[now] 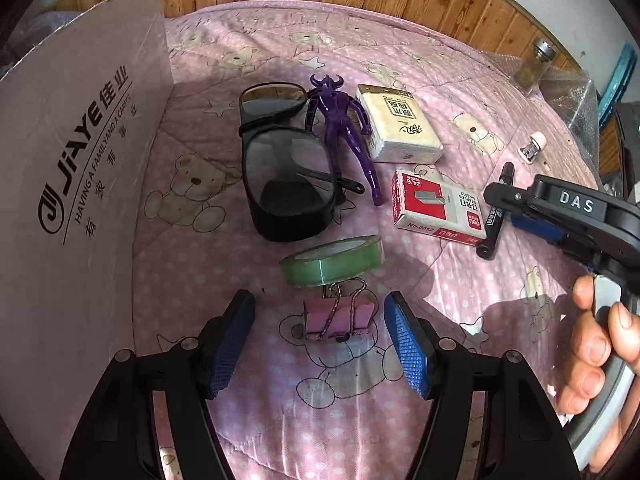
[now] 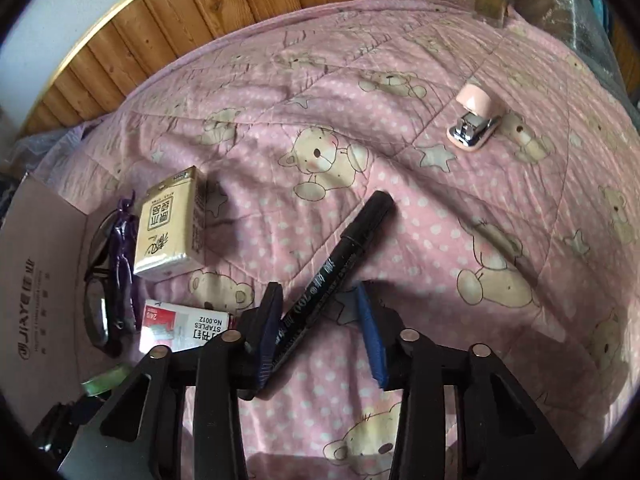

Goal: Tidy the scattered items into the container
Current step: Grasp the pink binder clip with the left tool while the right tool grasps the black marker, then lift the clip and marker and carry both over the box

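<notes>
Left wrist view | left gripper [image 1: 318, 338] wide open around binder clip [image 1: 337, 317] on bedspread [image 1: 460, 80] | right gripper [image 2: 320, 332] open astride marker [image 2: 332, 276] | step: picking | next: close, carry to box [image 1: 80, 160].

Daylight, fairly bright, soft-edged shadows thrown on the pink quilt [image 1: 460, 60] beside the objects. Glare on glasses [image 1: 286, 152] lenses. Strong fisheye bending, dark vignette at corners. Far edges soft; right wrist view slightly hazier, lower contrast.
</notes>
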### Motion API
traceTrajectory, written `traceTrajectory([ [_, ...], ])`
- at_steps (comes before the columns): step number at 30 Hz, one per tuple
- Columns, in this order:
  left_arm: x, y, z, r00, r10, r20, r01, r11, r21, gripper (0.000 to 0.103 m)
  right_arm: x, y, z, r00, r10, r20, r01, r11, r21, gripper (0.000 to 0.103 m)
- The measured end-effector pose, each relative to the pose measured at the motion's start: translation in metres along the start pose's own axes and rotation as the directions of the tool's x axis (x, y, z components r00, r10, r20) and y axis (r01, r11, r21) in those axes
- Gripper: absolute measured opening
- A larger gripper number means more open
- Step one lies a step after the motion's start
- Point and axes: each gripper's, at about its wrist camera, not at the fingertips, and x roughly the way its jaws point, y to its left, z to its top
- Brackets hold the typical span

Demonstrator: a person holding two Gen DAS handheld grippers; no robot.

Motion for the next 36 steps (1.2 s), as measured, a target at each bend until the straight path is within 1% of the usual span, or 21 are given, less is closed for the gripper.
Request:
traceTrajectory([
  [1, -0.001, 0.0, -0.001, 1.0, 0.006, 0.01, -0.007, 1.0, 0.016, 0.054, 0.0, -0.002, 0.001, 1.0, -0.003, 0.008, 0.003, 1.0, -0.002, 0.029],
  [2, -0.002, -0.001, -0.003, 1.0, 0.014, 0.017, -0.015, 0.999, 0.035, 0.046, 0.0, -0.005, 0.001, 1.0, -0.001, 0.011, 0.001, 1.0, 0.001, 0.024],
  [3, -0.004, 0.0, -0.005, 1.0, 0.005, 0.02, -0.006, 0.999, 0.045, 0.041, -0.001, -0.008, 0.001, 1.0, 0.001, 0.013, -0.001, 1.0, 0.008, 0.018],
  [4, -0.007, 0.002, -0.006, 1.0, -0.011, 0.022, 0.01, 0.999, 0.041, 0.034, -0.002, -0.013, 0.001, 1.0, 0.021, 0.012, -0.021, 0.999, 0.026, 0.015],
  [6, -0.011, 0.009, -0.008, 0.999, -0.043, 0.021, 0.042, 0.999, 0.011, 0.034, -0.007, -0.026, -0.002, 0.996, 0.087, 0.012, -0.088, 0.992, 0.095, 0.013],
  [9, -0.02, 0.017, -0.009, 0.997, -0.076, 0.023, 0.077, 0.997, -0.014, 0.033, -0.022, -0.036, -0.009, 0.992, 0.118, 0.032, -0.122, 0.983, 0.14, 0.013],
  [11, -0.028, 0.017, -0.01, 0.995, -0.089, 0.038, 0.09, 0.996, -0.016, 0.033, -0.03, -0.042, -0.017, 0.989, 0.141, 0.037, -0.145, 0.975, 0.167, 0.013],
  [16, -0.041, 0.022, -0.01, 0.991, -0.121, 0.063, 0.124, 0.991, -0.041, 0.033, -0.047, -0.047, -0.039, 0.985, 0.167, 0.047, -0.173, 0.966, 0.193, 0.013],
  [18, -0.046, 0.019, -0.015, 0.989, -0.129, 0.074, 0.132, 0.991, -0.037, 0.033, -0.053, -0.048, -0.046, 0.982, 0.18, 0.05, -0.187, 0.962, 0.197, 0.013],
  [20, -0.054, 0.018, -0.017, 0.987, -0.134, 0.088, 0.137, 0.99, -0.033, 0.033, -0.06, -0.047, -0.052, 0.981, 0.187, 0.051, -0.193, 0.961, 0.2, 0.013],
  [22, -0.057, 0.019, -0.014, 0.985, -0.15, 0.089, 0.154, 0.987, -0.047, 0.033, -0.067, -0.046, -0.059, 0.98, 0.192, 0.052, -0.199, 0.96, 0.198, 0.013],
  [29, -0.073, 0.025, -0.021, 0.977, -0.184, 0.111, 0.193, 0.978, -0.074, 0.033, -0.084, -0.037, -0.082, 0.981, 0.19, 0.04, -0.194, 0.966, 0.168, 0.013],
  [36, -0.087, 0.018, -0.025, 0.966, -0.22, 0.138, 0.23, 0.971, -0.059, 0.033, -0.099, -0.021, -0.107, 0.983, 0.181, 0.026, -0.182, 0.975, 0.126, 0.013],
])
